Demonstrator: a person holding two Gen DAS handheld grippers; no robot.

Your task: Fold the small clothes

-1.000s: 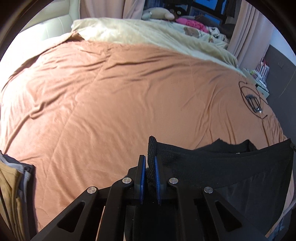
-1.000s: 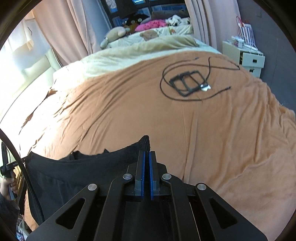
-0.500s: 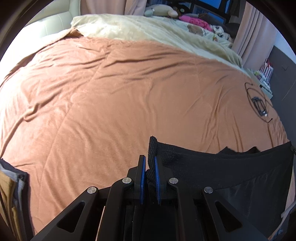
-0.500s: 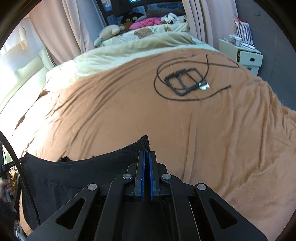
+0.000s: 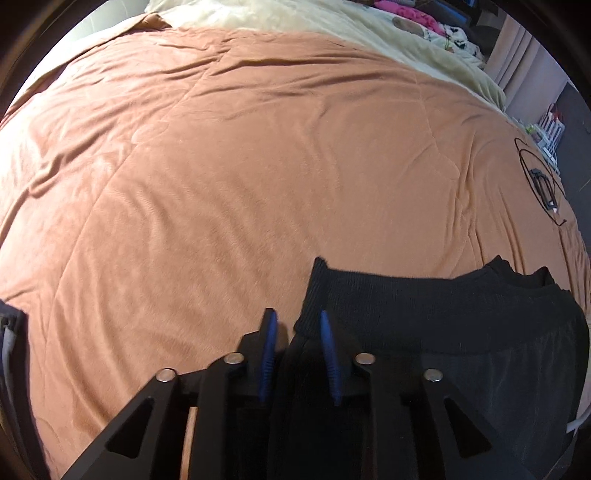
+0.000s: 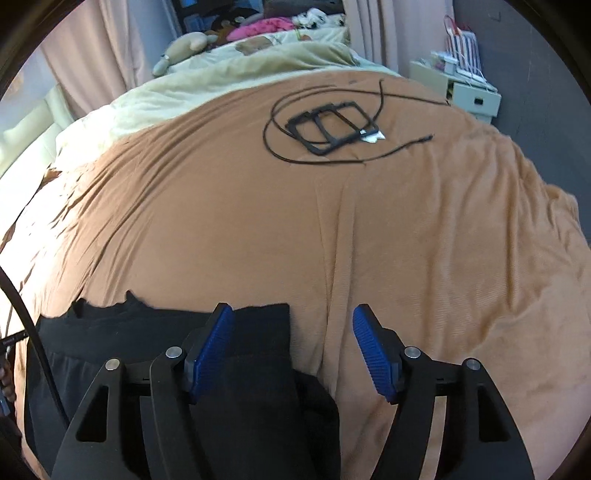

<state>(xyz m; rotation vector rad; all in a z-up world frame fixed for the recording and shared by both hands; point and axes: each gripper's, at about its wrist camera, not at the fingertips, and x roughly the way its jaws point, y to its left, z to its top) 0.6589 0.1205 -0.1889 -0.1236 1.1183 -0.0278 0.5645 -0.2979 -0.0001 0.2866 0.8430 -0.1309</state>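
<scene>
Your left tool (image 5: 296,325) stands with its blue pads a little apart, the jaws having just been opening; a corner of the black garment (image 5: 436,317) lies between them, resting against the right-hand pad (image 5: 327,347) and clear of the other, so nothing is pinched. Your right tool (image 6: 291,321) is spread wide, its jaws also having just been opening; the opposite corner of the same garment (image 6: 258,332) lies in the gap, just beside the left-hand pad (image 6: 212,347), and the other pad (image 6: 373,350) stands over bare cover.

The garment lies at the near edge of the bed, its ribbed waistband stretched across between your two tools and a darker, thinner fabric falling below it toward you. A second black edge peeks up behind the band in both views. At the lower left of the right wrist view a black cord (image 6: 26,325) crosses the frame.

Beyond the garment the orange-brown bed cover (image 5: 240,166) spreads wide and lightly creased. Farther out on it sit a flat black frame (image 6: 332,127) and a looping black cable (image 6: 347,158), well apart from the garment. Past the cover lies a pale cream blanket (image 6: 221,77), then a soft toy (image 6: 184,46) and pink cloth (image 6: 266,26) near the curtains (image 6: 96,48). A small white cabinet (image 6: 465,90) stands to the right of the bed.
</scene>
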